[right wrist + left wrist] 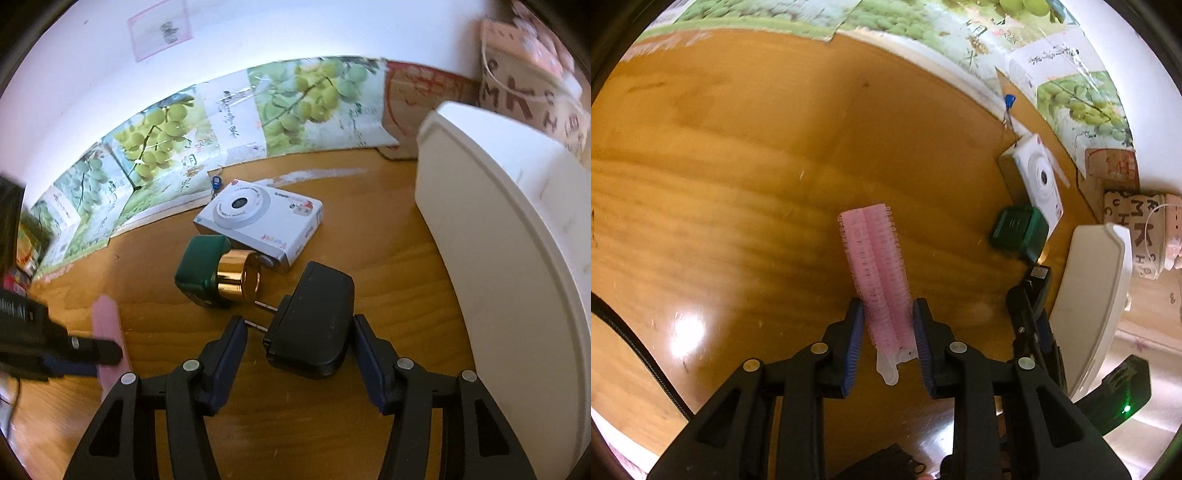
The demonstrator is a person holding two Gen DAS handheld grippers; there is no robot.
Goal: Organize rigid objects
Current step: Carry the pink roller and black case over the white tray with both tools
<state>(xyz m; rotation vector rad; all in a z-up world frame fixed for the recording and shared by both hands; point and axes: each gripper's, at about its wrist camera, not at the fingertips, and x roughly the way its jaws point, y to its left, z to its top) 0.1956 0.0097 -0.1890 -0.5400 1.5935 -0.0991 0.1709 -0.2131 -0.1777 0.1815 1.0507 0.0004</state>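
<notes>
Pink hair clip point(877, 269) clamped in left claw point(888, 314); black adapter point(314, 321) between right claw's point(299, 332) parted pads.

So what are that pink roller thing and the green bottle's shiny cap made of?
The pink hair roller looks like soft plastic: matte, with rows of tiny bristly loops and a translucent white clip end. The green bottle seems glossy glass or hard plastic. Its gold cap mirrors the room, so metal or metallised plastic.

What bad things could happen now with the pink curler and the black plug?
1. The left gripper pinches only the pink curler's clip end, so the long free part might swing or slip out.
2. The right gripper touches the black plug on one side only; its prongs point at the other pad, so closing might twist it toward the green bottle.
</notes>
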